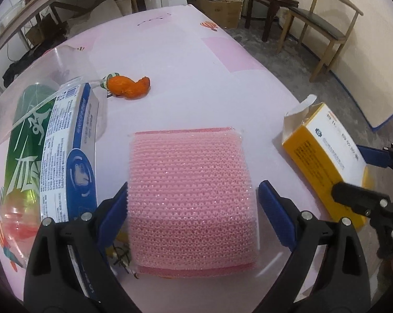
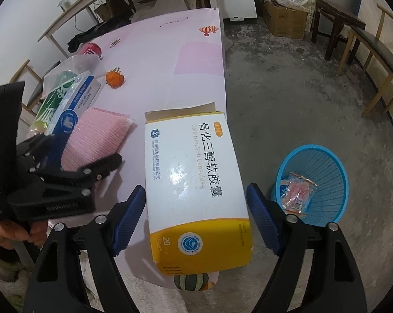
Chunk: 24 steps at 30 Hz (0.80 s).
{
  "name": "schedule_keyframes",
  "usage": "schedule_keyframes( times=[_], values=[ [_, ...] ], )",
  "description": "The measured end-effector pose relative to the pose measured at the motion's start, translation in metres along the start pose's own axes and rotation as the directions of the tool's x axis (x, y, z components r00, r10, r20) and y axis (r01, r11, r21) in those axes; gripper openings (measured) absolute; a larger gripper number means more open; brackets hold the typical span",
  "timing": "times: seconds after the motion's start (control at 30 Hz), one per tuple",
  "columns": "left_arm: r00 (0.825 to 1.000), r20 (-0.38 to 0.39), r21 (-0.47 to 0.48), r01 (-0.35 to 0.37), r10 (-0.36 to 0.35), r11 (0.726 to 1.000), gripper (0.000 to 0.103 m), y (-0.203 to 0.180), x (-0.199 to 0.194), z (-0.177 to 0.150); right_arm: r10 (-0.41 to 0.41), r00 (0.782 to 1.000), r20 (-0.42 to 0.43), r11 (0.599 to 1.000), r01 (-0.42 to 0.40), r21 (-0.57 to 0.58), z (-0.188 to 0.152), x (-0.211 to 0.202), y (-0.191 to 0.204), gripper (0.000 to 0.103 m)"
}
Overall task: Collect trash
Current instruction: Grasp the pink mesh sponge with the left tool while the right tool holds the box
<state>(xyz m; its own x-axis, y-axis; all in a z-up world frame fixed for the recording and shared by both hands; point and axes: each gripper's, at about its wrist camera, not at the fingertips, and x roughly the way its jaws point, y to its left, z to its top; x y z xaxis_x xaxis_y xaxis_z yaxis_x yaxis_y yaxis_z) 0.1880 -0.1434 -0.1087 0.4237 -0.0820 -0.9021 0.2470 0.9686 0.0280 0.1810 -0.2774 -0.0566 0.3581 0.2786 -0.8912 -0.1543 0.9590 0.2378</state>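
Note:
A pink mesh sponge (image 1: 191, 198) lies on the pink table, between the open fingers of my left gripper (image 1: 192, 208); the left pad (image 1: 115, 208) touches its edge. It also shows in the right wrist view (image 2: 97, 135). A yellow and white medicine box (image 2: 193, 182) lies at the table's right edge, between the open fingers of my right gripper (image 2: 196, 219); it also shows in the left wrist view (image 1: 324, 161). A blue waste basket (image 2: 316, 182) stands on the floor to the right, holding a plastic wrapper (image 2: 298, 193).
A green and blue box in a clear plastic container (image 1: 52, 146) lies at the left. An orange peel (image 1: 128, 86) lies farther back. A red can (image 2: 90, 49) stands at the far left. Chairs (image 1: 324, 26) and cardboard boxes (image 2: 285, 20) stand on the floor beyond the table (image 1: 196, 60).

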Motion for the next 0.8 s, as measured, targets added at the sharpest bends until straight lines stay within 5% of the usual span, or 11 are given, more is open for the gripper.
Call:
schedule_keyframes(
  times=[0.17,0.3,0.6,0.8],
  values=[
    [1.000,0.010,0.015,0.012,-0.012,1.000,0.091,-0.005,0.001,0.001,0.028,0.999,0.019,0.999,-0.029,0.041,-0.003,-0.003,-0.006,0.072],
    [0.987,0.021,0.011,0.157,-0.157,0.988,0.091,-0.013,-0.011,-0.005,0.041,0.999,0.027,0.997,-0.043,0.068,-0.005,-0.009,-0.010,0.072],
    [0.961,0.100,-0.055,0.262,-0.256,0.963,0.091,0.002,-0.029,-0.014,0.039,0.997,0.061,0.996,-0.044,0.079,-0.006,-0.016,-0.012,0.072],
    [0.972,0.098,-0.065,0.220,-0.213,0.973,0.091,0.010,-0.028,-0.016,0.045,0.996,0.072,0.994,-0.052,0.099,-0.006,-0.019,-0.017,0.072]
  ],
)
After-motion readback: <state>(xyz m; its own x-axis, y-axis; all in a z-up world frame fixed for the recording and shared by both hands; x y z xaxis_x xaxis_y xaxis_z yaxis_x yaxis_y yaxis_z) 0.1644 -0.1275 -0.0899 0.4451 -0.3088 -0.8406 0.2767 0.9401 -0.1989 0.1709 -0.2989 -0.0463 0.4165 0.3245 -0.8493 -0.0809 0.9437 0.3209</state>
